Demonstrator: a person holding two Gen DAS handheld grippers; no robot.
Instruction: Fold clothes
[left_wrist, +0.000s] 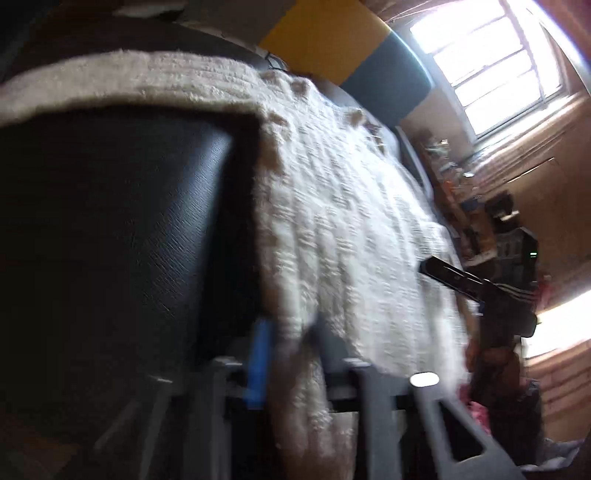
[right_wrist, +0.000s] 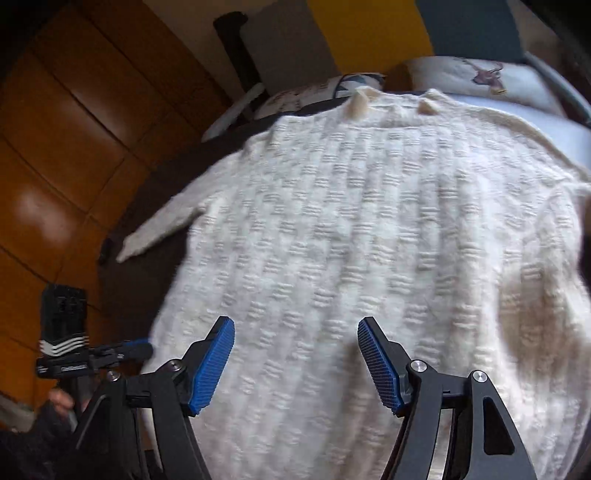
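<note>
the fold looks barely begun: one cream knit sweater (right_wrist: 351, 229) lies spread on a dark surface, one sleeve (right_wrist: 162, 229) stretched out to the side. the left claw (left_wrist: 284, 350) is clenched on its edge, while the right claw (right_wrist: 295, 365) hovers released above the body. two claws, one garment.

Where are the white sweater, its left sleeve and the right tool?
white sweater (right_wrist: 351, 221): right wrist view, middle of the knitted body.
sleeve (right_wrist: 159, 229): right wrist view, mid-length of the sleeve lying out to the picture's left.
right tool (right_wrist: 295, 363): right wrist view, midway between its blue pads.
</note>
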